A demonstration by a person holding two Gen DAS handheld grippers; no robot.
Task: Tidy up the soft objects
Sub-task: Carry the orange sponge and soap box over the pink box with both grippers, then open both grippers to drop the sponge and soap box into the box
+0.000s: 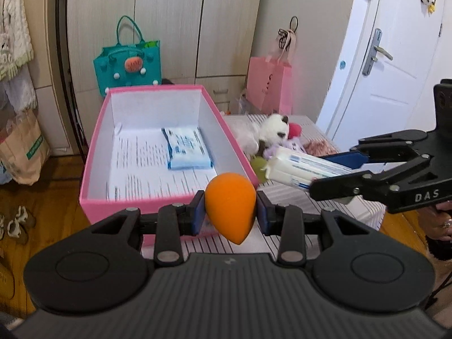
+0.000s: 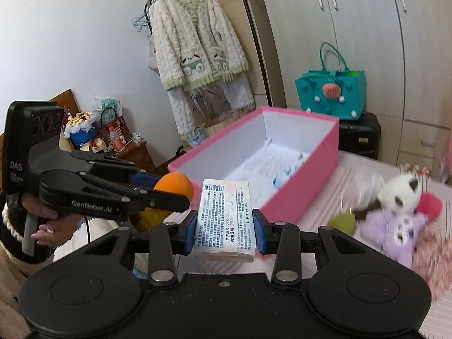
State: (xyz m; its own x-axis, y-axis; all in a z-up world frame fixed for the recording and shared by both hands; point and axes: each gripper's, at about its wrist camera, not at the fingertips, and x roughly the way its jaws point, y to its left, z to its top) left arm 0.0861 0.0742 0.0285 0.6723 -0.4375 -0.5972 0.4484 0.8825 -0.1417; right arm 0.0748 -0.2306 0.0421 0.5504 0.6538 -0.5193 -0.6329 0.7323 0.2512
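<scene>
Left gripper [image 1: 230,212] clamps sponge [image 1: 230,206], right gripper [image 2: 224,230] clamps tissue pack [image 2: 224,217]; box [image 1: 96,152] just ahead, left nearer, pack's long axis pointing at it.

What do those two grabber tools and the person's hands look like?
Both tools are black plastic with jointed linkage bars, silver rivets and blue pads. The left gripper says "GenRobot.AI" and "DAS" in white, with a grey trigger. The right gripper says "DAS". A thin black cable hangs below the left one. The left hand wears a dark knit cuff with cream trim.
</scene>
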